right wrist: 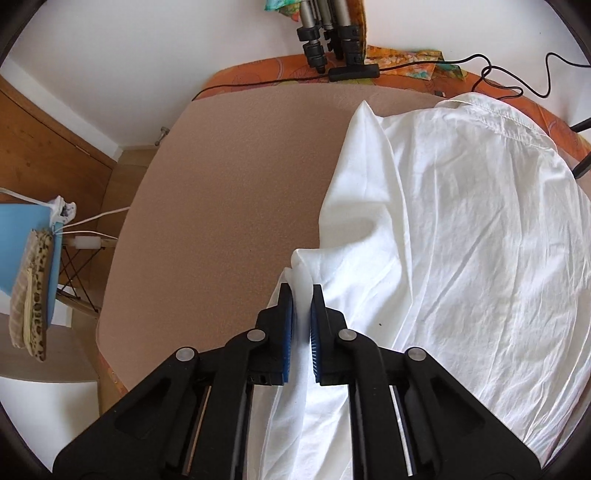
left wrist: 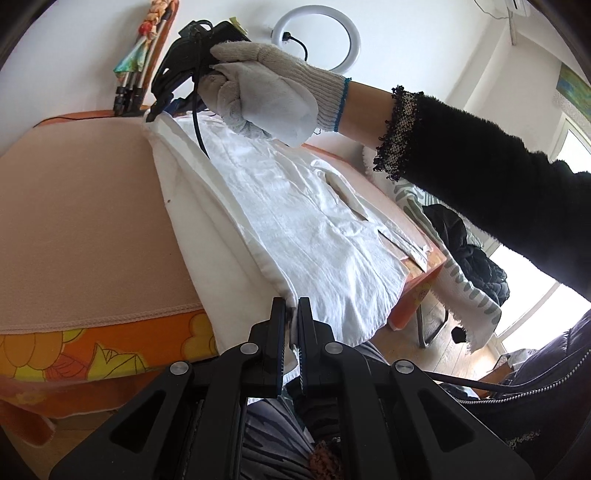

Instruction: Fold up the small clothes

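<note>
Surface (right wrist: 229,192): broad, covered with a plain tan cloth; an orange flowered cover (left wrist: 85,343) shows beneath at the rim.

White garment (right wrist: 461,229): creased, hemmed cotton piece spread over one side of the surface, one long edge folded inward, its near end hanging past the rim. It lies directly ahead of both tools and reaches into each.

Sleeve (left wrist: 491,181): black, fuzzy, with a beaded cuff, crossing above the garment.

Right hand (left wrist: 266,92): in a white knit glove with a blue-trimmed wrist, gripping the handle of the right tool.

Left tool (left wrist: 291,306): black fingers drawn together, clamped on the garment's near hem at the surface rim.

Right tool (right wrist: 303,295): blue-padded fingers pinching a gathered ridge of the garment's folded edge, white cloth running down between them. In the left wrist view it (left wrist: 157,110) sits at the garment's far corner.

Tripod legs (right wrist: 325,33): grey and black, standing at the far rim beside a black cable (right wrist: 517,74).

Writing: no brand, label or lettering legible on anything.
</note>
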Motion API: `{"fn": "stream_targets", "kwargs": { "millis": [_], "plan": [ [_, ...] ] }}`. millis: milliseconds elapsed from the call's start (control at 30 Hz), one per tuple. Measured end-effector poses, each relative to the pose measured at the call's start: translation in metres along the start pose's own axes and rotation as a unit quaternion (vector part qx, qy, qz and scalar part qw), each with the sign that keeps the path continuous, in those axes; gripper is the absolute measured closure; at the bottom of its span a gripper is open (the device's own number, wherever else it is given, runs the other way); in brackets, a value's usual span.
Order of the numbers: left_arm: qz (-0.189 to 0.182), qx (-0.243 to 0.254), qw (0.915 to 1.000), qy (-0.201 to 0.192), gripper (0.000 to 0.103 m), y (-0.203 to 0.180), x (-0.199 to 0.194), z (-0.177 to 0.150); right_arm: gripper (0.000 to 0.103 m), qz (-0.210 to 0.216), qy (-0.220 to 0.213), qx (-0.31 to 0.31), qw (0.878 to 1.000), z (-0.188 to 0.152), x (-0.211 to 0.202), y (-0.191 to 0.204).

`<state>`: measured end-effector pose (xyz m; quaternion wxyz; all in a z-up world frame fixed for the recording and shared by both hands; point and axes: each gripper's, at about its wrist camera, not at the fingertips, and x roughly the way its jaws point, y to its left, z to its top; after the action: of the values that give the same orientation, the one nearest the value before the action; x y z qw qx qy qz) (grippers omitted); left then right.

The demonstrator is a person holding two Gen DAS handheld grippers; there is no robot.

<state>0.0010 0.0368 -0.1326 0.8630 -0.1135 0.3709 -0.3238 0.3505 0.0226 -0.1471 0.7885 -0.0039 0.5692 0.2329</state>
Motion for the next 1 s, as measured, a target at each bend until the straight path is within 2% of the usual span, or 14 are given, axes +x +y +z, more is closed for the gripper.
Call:
{"fn": "stream_targets", "kwargs": {
  "millis": [300,500,667,733,767,800,833,867,900,1000],
  "plan": [
    [-0.012,0.048,0.9980,0.039,0.098,-0.021,0.026,0.004,0.094,0.032,-0.041,0.050,0.997,-0.013,-0.038,-0.079],
    [-0.013,0.066,0.9953,0.069,0.098,-0.030,0.045,0.001,0.094,0.055,-0.038,0.091,0.994,-0.032,-0.027,-0.127],
    [-0.009,0.059,0.9940,0.091,0.098,-0.029,0.058,0.001,0.094,0.054,-0.024,0.093,0.994,-0.035,-0.009,-0.140],
    [-0.007,0.055,0.9933,0.101,0.098,-0.030,0.062,0.001,0.093,0.041,-0.022,0.085,0.995,-0.034,-0.007,-0.140],
    [-0.013,0.049,0.9930,0.107,0.097,-0.031,0.063,0.002,0.089,0.033,-0.024,0.076,0.996,-0.034,-0.009,-0.138],
    [-0.019,0.043,0.9929,0.109,0.091,-0.031,0.064,0.002,0.080,0.022,-0.024,0.067,0.997,-0.034,-0.011,-0.137],
    [-0.020,0.041,0.9930,0.109,0.089,-0.033,0.064,0.003,0.072,0.007,-0.027,0.058,0.998,-0.034,-0.015,-0.135],
    [-0.023,0.041,0.9928,0.111,0.089,-0.035,0.063,0.004,0.055,-0.007,-0.033,0.049,0.998,-0.036,-0.022,-0.135],
    [-0.029,0.043,0.9924,0.112,0.089,-0.037,0.062,0.004,0.045,-0.022,-0.043,0.042,0.998,-0.038,-0.028,-0.136],
    [-0.034,0.052,0.9926,0.104,0.089,-0.042,0.053,0.006,0.044,-0.045,-0.065,0.032,0.996,-0.045,-0.052,-0.140]
  ]
}}
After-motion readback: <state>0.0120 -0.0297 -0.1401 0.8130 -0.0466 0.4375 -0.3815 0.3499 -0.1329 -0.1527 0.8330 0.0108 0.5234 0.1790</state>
